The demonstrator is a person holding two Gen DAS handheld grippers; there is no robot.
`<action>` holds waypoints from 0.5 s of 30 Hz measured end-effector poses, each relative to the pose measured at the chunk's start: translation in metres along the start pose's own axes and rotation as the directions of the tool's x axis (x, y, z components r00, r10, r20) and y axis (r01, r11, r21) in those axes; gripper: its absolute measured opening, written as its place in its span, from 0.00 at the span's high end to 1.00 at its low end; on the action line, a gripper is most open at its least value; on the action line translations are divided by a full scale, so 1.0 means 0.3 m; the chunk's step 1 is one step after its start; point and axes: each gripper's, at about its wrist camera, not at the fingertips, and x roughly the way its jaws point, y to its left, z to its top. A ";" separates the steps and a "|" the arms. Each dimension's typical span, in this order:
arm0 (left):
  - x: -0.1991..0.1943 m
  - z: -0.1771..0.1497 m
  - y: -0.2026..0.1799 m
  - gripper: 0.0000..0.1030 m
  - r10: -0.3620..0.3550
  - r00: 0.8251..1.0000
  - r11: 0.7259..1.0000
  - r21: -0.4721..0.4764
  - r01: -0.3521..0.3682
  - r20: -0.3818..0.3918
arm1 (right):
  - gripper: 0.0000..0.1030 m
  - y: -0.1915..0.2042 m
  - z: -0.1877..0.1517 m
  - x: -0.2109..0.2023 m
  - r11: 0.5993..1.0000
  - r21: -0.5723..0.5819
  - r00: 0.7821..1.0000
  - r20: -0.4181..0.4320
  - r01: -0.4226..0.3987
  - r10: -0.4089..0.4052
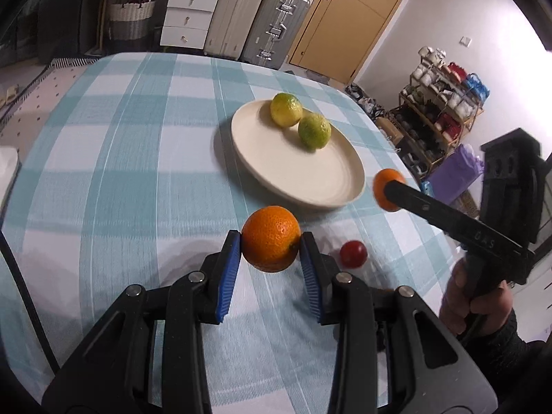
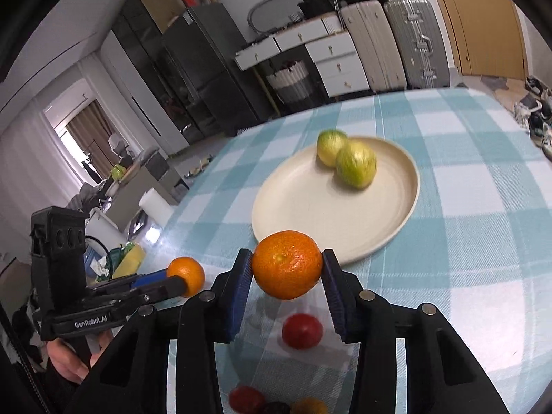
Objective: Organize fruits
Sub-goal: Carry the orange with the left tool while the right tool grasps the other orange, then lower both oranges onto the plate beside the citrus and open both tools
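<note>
Both grippers carry fruit plateward: left gripper (image 1: 270,241) clamps an orange (image 1: 270,238), right gripper (image 2: 287,269) a mandarin (image 2: 287,269). Next, lower onto plate (image 1: 276,172) at twelve o'clock, beside limes (image 1: 314,130).

My table (image 1: 114,158) wears a blue-and-white checked cloth. On it, a cream plate (image 1: 327,186) lies ahead of my left claw (image 1: 270,241), and a red tomato (image 1: 353,253) sits just right of it.
</note>
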 end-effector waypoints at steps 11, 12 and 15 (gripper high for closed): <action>0.060 0.198 -0.063 0.69 -0.012 1.000 1.000 -0.002 0.012 -0.023 | 0.60 -0.092 0.194 -0.071 1.000 0.027 1.000 0.029 0.000 -0.001; 0.064 0.221 -0.072 0.69 -0.003 1.000 1.000 0.007 0.003 -0.016 | 0.60 -0.103 0.211 -0.068 0.999 0.033 1.000 0.019 -0.004 0.003; 0.070 0.272 -0.091 0.69 0.027 1.000 1.000 0.013 -0.027 0.010 | 0.60 -0.127 0.253 -0.053 0.999 0.043 1.000 0.008 -0.020 0.019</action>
